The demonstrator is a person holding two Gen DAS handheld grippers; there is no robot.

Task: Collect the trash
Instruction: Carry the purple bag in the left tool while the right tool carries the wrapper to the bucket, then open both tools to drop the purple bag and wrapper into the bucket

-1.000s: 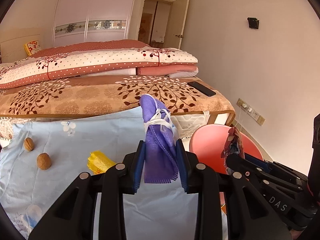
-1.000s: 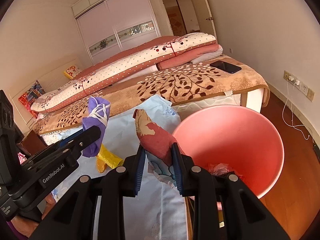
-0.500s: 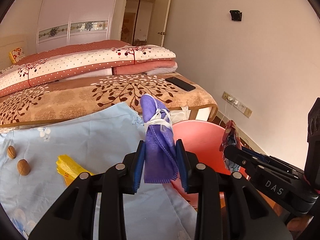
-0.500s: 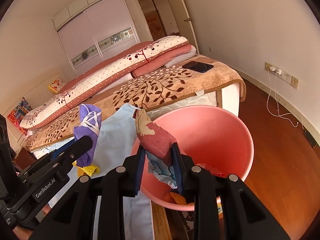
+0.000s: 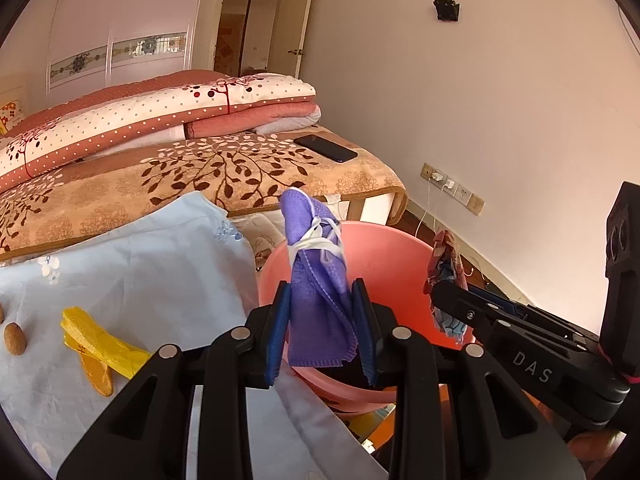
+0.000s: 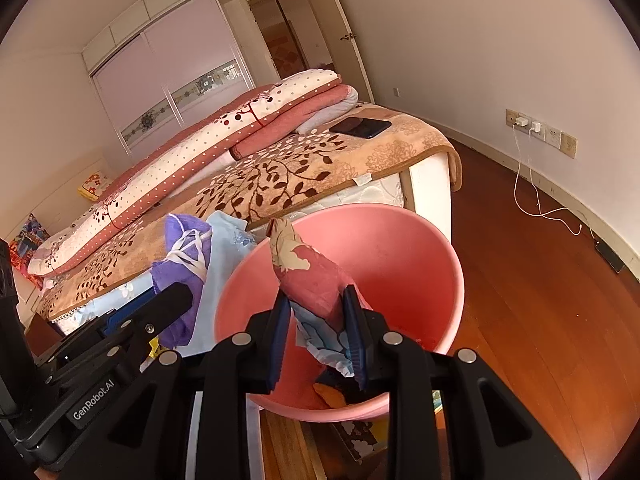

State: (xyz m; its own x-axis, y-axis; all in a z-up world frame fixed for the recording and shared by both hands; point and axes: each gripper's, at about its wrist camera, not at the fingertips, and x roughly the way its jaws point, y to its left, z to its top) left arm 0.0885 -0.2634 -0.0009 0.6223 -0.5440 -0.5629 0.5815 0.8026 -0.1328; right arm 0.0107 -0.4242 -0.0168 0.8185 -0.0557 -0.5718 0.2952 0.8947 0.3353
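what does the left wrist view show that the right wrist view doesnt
Only the left wrist view: a yellow wrapper and a nut on the light blue cloth.
Only the right wrist view: the wooden floor and scraps at the bucket's bottom.
Both: the pink bucket, the left claw shut on the purple mask, the right claw shut on the red wrapper, and the phone.

Both tools are matte black plastic with angular, cut-out linkage arms. On the left gripper (image 5: 320, 328) each finger carries a blue pad (image 5: 277, 334) on its inner face, and round silver screws (image 5: 241, 333) sit at the linkage pivots. The right gripper (image 6: 316, 332) is built the same way: blue pads, silver screws (image 6: 391, 337) behind them. Seen from the side, the right tool bears the white letters "DAS" (image 5: 532, 367); the left tool's side reads "GenRobot.AI" (image 6: 93, 400).
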